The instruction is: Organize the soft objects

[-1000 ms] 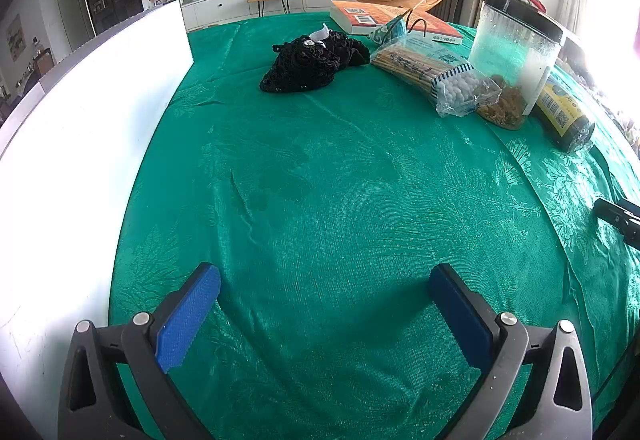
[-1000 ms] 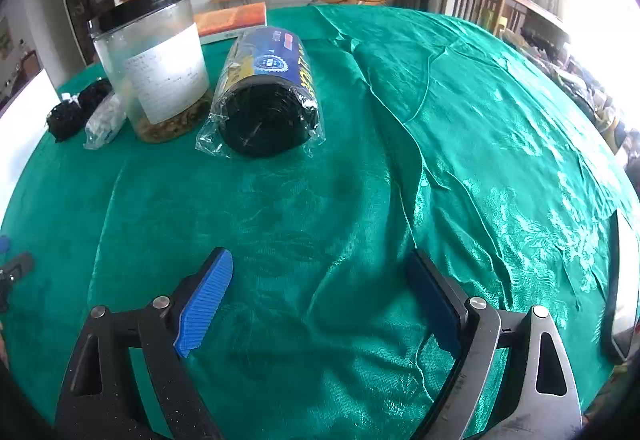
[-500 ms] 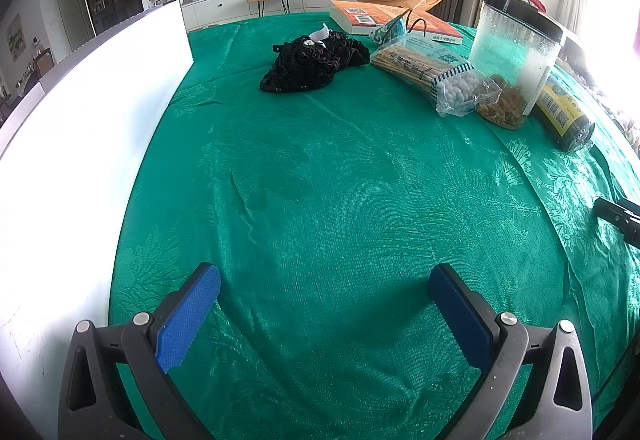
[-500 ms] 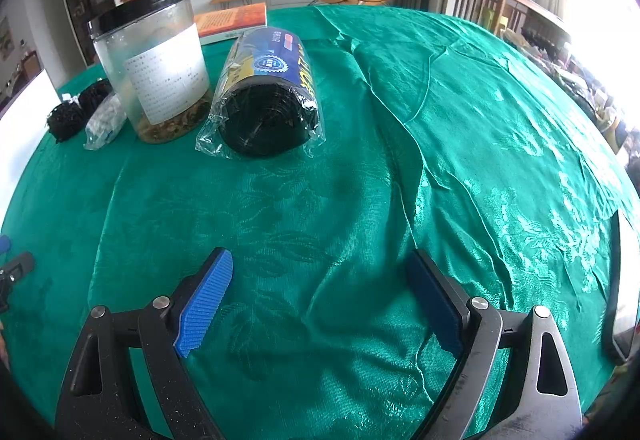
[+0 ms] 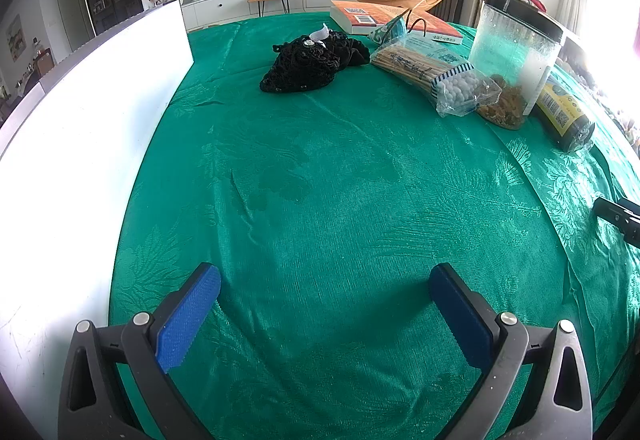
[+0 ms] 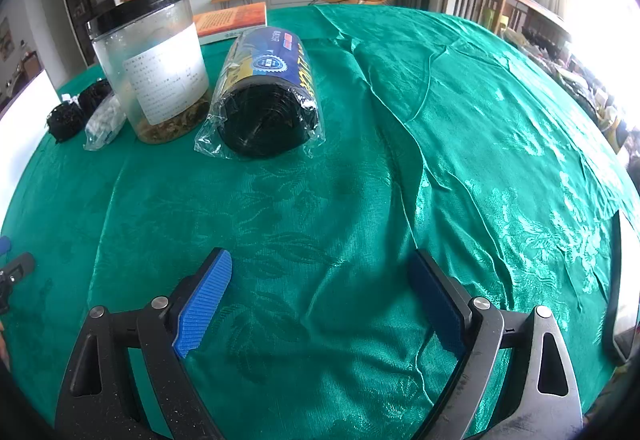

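Green patterned tablecloth (image 5: pixel 320 199), covering the whole table, with a white board (image 5: pixel 80 139) standing along its left edge; at the far side lie an orange book (image 5: pixel 384 15), a clear jar (image 5: pixel 516 51) with black lid and dried contents, upright, and a wrapped black roll (image 6: pixel 268 99) on its side just beside the jar. Black soft bundle (image 5: pixel 316 63), crumpled, far centre of the cloth, near a packet of sticks (image 5: pixel 416 59) and a bag of white beads (image 5: pixel 460 87), well apart from both grippers. Left gripper (image 5: pixel 324 280) and right gripper (image 6: pixel 320 272): each with blue pads spread wide, nothing between them, low over bare cloth.
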